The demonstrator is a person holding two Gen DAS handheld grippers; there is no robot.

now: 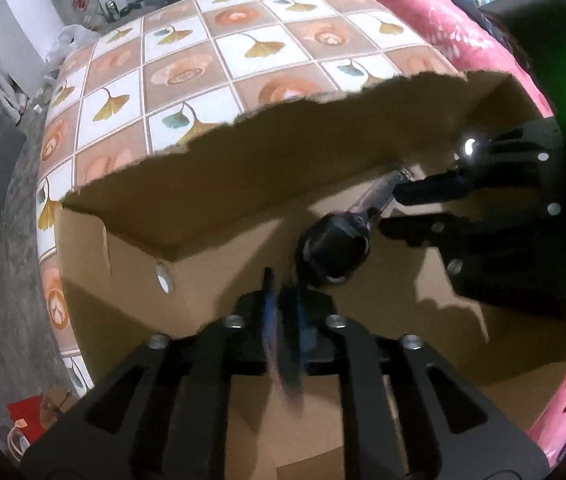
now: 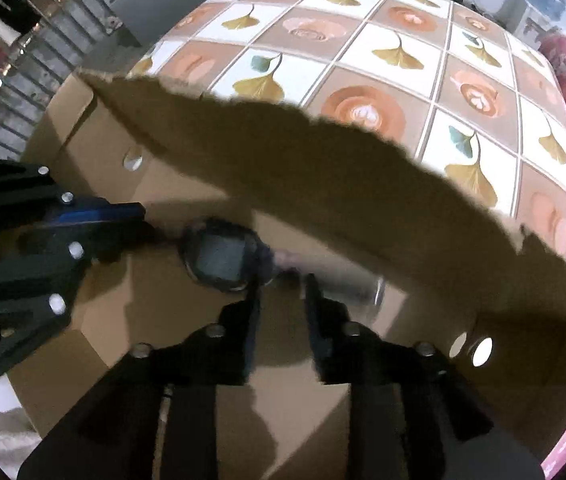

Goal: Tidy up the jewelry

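A worktop (image 2: 399, 60) covered in a tiled cloth of ginkgo leaves and roses stands in a cluttered room, a pink floral blanket (image 1: 411, 4) along one side. On it sits an open cardboard box (image 1: 243, 184) with a torn flap. Inside the box, a dark wristwatch (image 2: 221, 256) stretches between both tools (its image is blurred). The left gripper (image 1: 283, 280) has its jaws slightly apart around one strap end. The right gripper (image 2: 283, 284) has its jaws parted either side of the other strap, not pressing it.
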